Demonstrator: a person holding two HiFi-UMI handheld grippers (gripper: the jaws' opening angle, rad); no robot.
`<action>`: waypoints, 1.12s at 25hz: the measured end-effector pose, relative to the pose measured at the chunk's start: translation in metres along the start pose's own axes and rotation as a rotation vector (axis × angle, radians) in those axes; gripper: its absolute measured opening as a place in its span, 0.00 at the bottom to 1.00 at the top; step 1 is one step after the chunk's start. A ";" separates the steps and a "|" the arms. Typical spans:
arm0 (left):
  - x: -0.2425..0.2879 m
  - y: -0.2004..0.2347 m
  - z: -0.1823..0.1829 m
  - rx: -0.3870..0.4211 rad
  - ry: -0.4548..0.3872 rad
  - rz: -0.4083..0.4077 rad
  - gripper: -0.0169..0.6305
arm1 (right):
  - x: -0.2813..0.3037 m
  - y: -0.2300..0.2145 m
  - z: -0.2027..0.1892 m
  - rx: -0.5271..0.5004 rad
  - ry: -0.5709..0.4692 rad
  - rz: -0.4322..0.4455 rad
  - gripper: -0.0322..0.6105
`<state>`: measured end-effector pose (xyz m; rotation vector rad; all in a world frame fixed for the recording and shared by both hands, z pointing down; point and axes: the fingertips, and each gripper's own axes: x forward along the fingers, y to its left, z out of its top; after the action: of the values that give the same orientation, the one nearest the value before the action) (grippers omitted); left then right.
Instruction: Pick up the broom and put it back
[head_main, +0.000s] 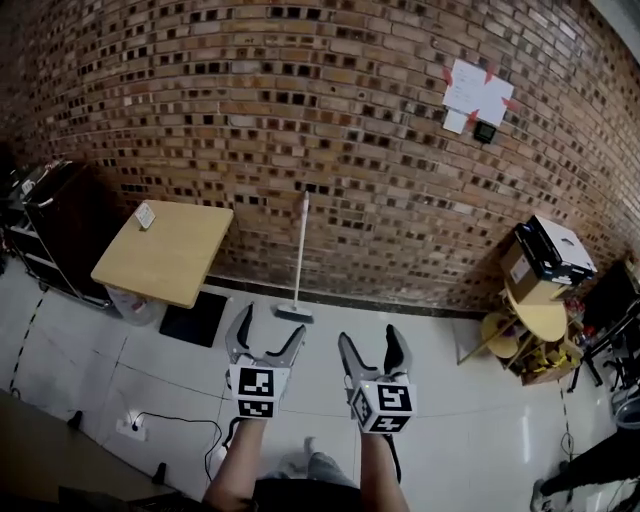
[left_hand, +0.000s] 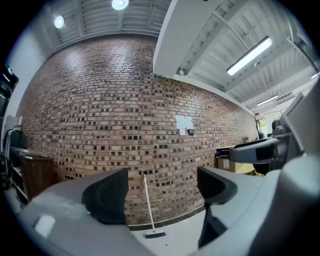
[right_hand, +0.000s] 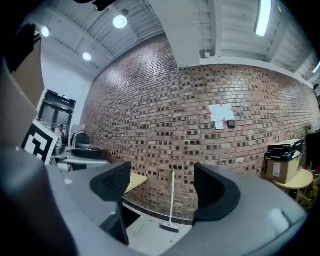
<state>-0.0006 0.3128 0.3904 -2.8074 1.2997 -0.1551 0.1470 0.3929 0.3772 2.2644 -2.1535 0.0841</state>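
Facing the red-brown brick wall (head_main: 350, 120), I judge the job not yet begun. My left gripper (head_main: 270, 325) has its jaws spread wide with only air between them. Its own view frames the white long-handled broom with a flat grey head (left_hand: 148, 205) far off in that gap, untouched. That broom (head_main: 300, 255) stands nearly upright against the wall, head on the pale tiled floor (head_main: 470, 420) by the dark skirting strip, well ahead of me and roughly between my two grippers. My right gripper (head_main: 370, 340) is just as wide and just as empty. Everything is left to do: walk up, close on the handle, lift it, set it back. Where "back" is, the pictures don't tell me.

For room, from the left: a dark cabinet (head_main: 60, 225) stands by the wall, then a square light-wood desk (head_main: 170, 260) whose right edge comes near the broom, with a black mat (head_main: 195, 318) on the floor below its near corner. That desk edge is what I would mind if the handle swings leftward. Low at my left a white power strip with a black cable (head_main: 130, 425) lies on the floor, something to step clear of. Straight ahead the floor looks open. Right of the broom the wall runs bare until a small round yellow desk (head_main: 540, 318) carrying a cardboard box (head_main: 515, 268), well apart, so that side gives the freer room.
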 end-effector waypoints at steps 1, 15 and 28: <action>0.006 0.010 -0.003 0.001 0.001 0.024 0.70 | 0.015 0.005 -0.002 -0.004 -0.003 0.033 0.66; 0.000 0.213 -0.012 -0.036 0.058 0.619 0.69 | 0.226 0.189 0.020 -0.046 -0.047 0.775 0.66; -0.062 0.333 -0.042 -0.055 0.109 0.906 0.68 | 0.268 0.350 -0.004 -0.071 -0.054 1.164 0.66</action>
<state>-0.2978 0.1449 0.4008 -1.9768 2.4421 -0.2262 -0.1896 0.1077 0.3856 0.7113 -3.0632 -0.0467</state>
